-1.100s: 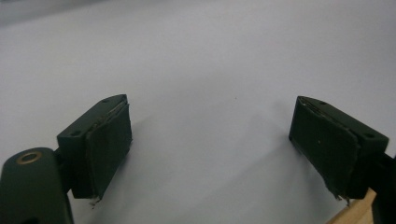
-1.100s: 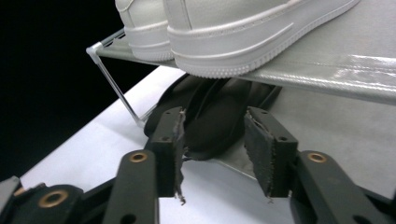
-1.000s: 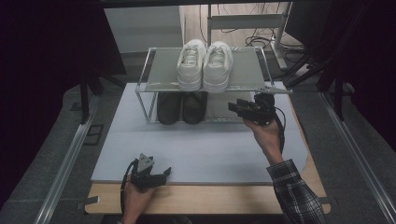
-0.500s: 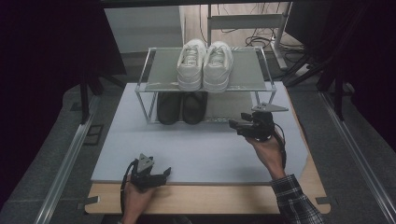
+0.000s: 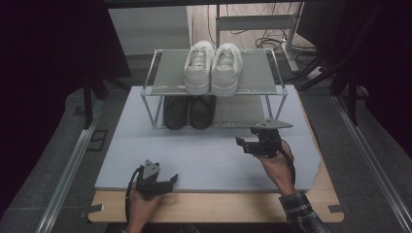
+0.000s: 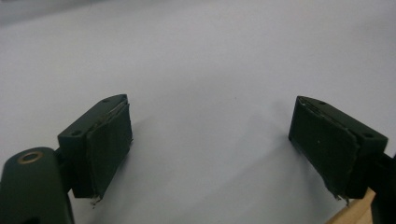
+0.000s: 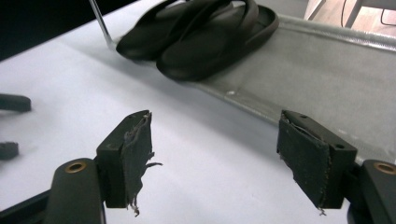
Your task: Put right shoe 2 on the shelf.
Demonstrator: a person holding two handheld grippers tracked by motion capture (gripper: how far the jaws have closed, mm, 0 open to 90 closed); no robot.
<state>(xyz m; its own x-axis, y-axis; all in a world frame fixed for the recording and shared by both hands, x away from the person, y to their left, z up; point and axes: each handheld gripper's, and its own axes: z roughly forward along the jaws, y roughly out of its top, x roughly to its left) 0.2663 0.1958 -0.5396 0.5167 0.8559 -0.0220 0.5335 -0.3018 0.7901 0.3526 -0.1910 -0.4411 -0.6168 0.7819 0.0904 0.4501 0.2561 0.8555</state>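
Evidently the work in hand concerns the black slippers (image 5: 189,111) on the lower shelf of the shoe rack (image 5: 148,92), since the right gripper (image 5: 251,144) hangs just in front of that shelf's right half and faces them. From this gripper the pair lies ahead and toward the rack's left end; in the right gripper view the slippers (image 7: 201,37) sit up and left of the jaws, with bare grey shelf fabric between. Their long axis runs front to back on the shelf, heels toward the rack's front edge, the two touching side by side. The right gripper's jaws stand wide apart with nothing between them, having just been opening. The left gripper (image 5: 158,184) rests low at the near edge of the light mat (image 5: 218,160), close to its near-left corner, jaws likewise spread and holding nothing; its own view (image 6: 210,154) looks across plain mat. It is well apart from the rack, so the right hand is clearly the nearer one. The white sneakers (image 5: 213,68) stand on the top shelf directly above the slippers, toes pointing away. A reach for the slippers would probably need the right gripper to slide left along the shelf front and approach the heels end-on, under the top shelf's frame.
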